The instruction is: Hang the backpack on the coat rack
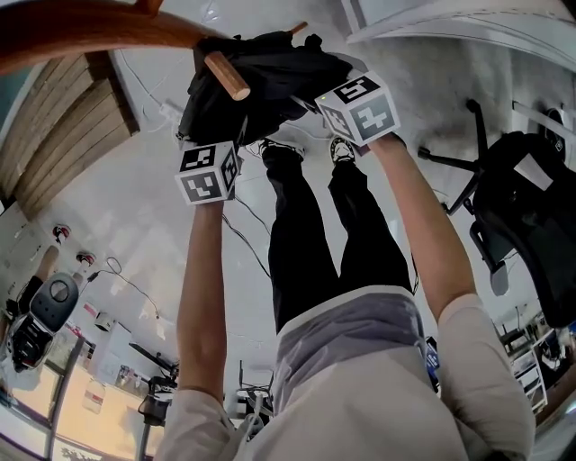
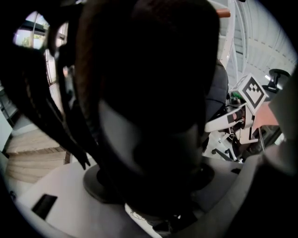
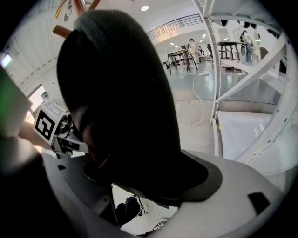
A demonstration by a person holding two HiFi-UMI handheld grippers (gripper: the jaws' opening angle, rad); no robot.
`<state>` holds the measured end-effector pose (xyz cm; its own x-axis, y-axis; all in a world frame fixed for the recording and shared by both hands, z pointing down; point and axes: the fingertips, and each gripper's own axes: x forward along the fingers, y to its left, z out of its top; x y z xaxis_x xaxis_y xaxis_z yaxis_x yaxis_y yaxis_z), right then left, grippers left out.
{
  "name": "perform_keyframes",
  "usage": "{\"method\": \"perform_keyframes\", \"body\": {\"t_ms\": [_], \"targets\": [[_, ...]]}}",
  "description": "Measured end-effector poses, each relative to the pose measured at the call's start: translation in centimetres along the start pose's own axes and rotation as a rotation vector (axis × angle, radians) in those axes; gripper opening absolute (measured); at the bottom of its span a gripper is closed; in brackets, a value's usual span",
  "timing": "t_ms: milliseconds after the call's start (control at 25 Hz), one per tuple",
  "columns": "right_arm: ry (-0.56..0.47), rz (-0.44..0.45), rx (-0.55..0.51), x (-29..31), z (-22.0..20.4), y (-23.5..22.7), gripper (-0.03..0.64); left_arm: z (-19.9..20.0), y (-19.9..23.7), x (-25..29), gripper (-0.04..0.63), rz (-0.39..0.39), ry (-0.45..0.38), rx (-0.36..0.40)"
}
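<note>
The black backpack [image 1: 261,81] hangs bunched over a wooden peg [image 1: 227,76] of the coat rack, whose curved brown arm [image 1: 90,31] crosses the top left. My left gripper [image 1: 211,144] reaches up at the pack's lower left side and my right gripper [image 1: 322,101] at its right side. In the left gripper view the backpack [image 2: 149,93] fills the space between the wide grey jaws of the left gripper [image 2: 149,190]. In the right gripper view the backpack [image 3: 121,93] likewise stands between the spread jaws of the right gripper [image 3: 153,186]. Neither pair of pads visibly presses on it.
A person's legs [image 1: 333,234] and shoes stand below the pack on the pale floor. A black office chair [image 1: 531,207] is at the right, white frame beams [image 1: 450,18] at the top right, wooden boards [image 1: 54,117] at the left. Cables trail across the floor.
</note>
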<state>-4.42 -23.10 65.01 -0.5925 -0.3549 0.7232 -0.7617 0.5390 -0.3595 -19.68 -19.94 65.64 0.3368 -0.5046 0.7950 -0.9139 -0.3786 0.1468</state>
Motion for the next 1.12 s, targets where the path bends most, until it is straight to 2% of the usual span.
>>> {"method": "perform_keyframes", "body": {"t_ms": [200, 600, 1120], "targets": [[-0.006, -0.019, 0.019, -1.4, -0.4, -0.4, 0.379, -0.1, -0.6, -0.6, 0.322, 0.024, -0.024, -0.056], [0.011, -0.014, 0.01, -3.8, -0.9, 0.5, 0.379, -1.6, -0.4, -2.9, 0.321, 0.046, -0.027, -0.101], [0.031, 0.01, -0.019, -6.4, -0.6, 1.8, 0.377, -2.5, -2.5, -5.3, 0.321, 0.061, -0.026, -0.173]]}}
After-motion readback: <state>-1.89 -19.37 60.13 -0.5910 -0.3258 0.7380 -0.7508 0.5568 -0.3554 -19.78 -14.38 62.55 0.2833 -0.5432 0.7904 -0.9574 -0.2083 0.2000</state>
